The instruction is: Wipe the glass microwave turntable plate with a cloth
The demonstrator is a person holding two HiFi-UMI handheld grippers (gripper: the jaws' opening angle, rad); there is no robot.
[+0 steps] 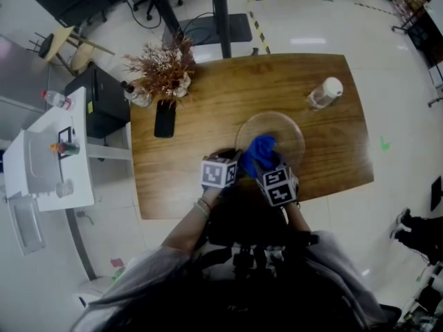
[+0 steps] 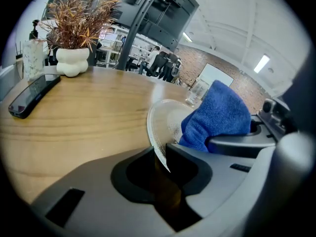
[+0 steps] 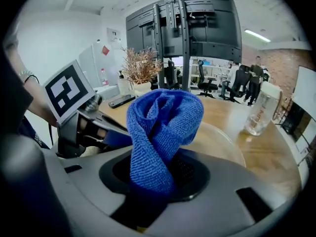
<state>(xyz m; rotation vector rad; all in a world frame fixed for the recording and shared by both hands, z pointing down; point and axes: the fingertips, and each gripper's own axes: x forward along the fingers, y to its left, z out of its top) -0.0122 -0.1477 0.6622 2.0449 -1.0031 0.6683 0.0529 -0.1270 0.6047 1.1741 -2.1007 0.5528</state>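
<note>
The clear glass turntable plate (image 1: 284, 131) lies on the wooden table (image 1: 208, 178), its near edge lifted. My left gripper (image 1: 235, 158) is shut on the plate's near-left rim; in the left gripper view the rim (image 2: 159, 141) runs down between the jaws of that gripper (image 2: 165, 158). My right gripper (image 1: 267, 160) is shut on a bunched blue cloth (image 1: 261, 149). In the right gripper view the cloth (image 3: 163, 122) stands up out of the jaws of that gripper (image 3: 157, 177), over the plate (image 3: 224, 149). The cloth (image 2: 219, 115) rests against the plate's near side.
A clear plastic bottle (image 1: 324, 92) stands at the table's far right. A black phone (image 1: 165, 118) and a white vase of dried plants (image 1: 165, 71) sit at the far left. A white side table (image 1: 48, 158) stands to the left of the desk.
</note>
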